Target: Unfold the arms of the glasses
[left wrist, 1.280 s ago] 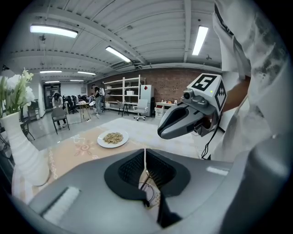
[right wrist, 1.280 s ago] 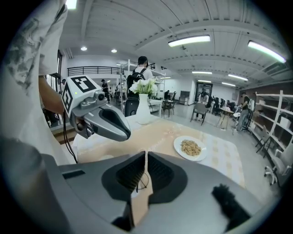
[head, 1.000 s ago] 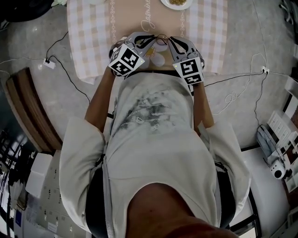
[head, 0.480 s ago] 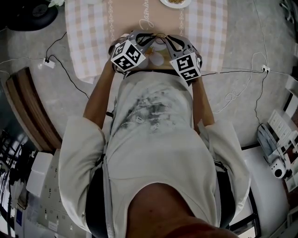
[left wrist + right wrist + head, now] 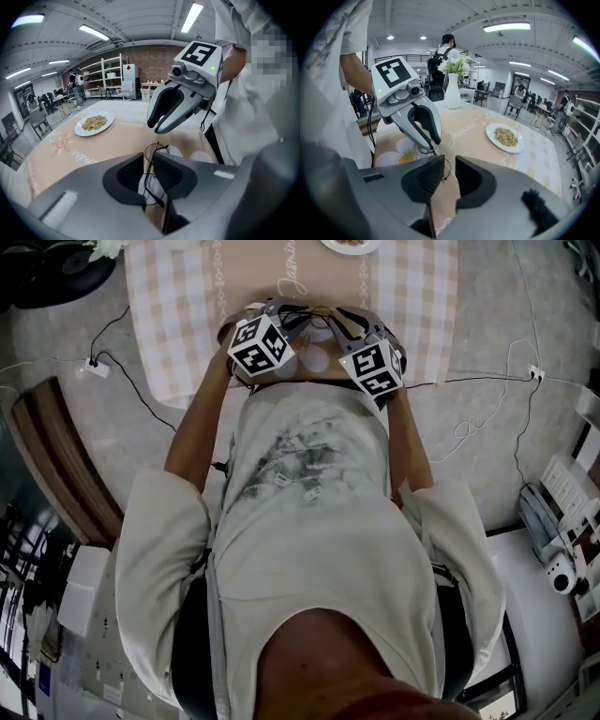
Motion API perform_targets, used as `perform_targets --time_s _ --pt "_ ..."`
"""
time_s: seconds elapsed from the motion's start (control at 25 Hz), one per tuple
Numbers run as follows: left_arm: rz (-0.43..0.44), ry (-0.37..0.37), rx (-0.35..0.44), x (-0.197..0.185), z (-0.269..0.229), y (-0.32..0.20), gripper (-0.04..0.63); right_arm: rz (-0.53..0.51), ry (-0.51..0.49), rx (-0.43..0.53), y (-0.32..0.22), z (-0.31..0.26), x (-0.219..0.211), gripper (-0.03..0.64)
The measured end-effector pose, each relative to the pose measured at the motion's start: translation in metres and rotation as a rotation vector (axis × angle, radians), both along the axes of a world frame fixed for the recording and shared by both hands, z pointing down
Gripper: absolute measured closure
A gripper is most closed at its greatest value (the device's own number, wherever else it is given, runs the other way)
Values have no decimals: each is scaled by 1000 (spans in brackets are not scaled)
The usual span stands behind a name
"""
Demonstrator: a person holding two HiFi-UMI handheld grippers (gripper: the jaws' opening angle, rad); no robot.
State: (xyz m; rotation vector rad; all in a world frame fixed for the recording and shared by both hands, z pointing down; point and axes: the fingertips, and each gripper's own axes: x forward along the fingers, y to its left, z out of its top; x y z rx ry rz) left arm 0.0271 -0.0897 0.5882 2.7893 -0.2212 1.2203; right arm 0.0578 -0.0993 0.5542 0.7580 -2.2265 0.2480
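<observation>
The thin wire-framed glasses (image 5: 151, 174) hang just above the beige table top (image 5: 117, 136). My left gripper (image 5: 149, 168) is shut on their frame, the wire pinched in the narrow slit between its pads. My right gripper (image 5: 449, 176) faces it from the other side. Its jaws are opening and a clear gap shows between them. Only a thin end of the glasses' wire (image 5: 444, 169) lies by its left pad, not pressed. In the head view both grippers (image 5: 322, 320) meet over the table's near edge, with the glasses mostly hidden between them.
A white plate of food (image 5: 94, 124) sits farther out on the table, also seen as the plate (image 5: 505, 137). A white vase of flowers (image 5: 453, 96) stands at the far side. The checked tablecloth (image 5: 169, 315) hangs over the edge. Cables (image 5: 141, 395) run across the floor.
Both grippers have sunk toward the table top and shifted slightly farther over it. The left gripper's marker cube has rolled a little.
</observation>
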Motion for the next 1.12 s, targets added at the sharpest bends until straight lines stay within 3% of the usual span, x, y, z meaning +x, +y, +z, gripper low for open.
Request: perform_targets --time_s 0.48,1.12 --pt "94 -74 -17 5 20 6 517 2 11 -21 -1 9 2 535" --pt "104 -77 -47 10 26 7 574 -6 24 -34 -3 13 10 535"
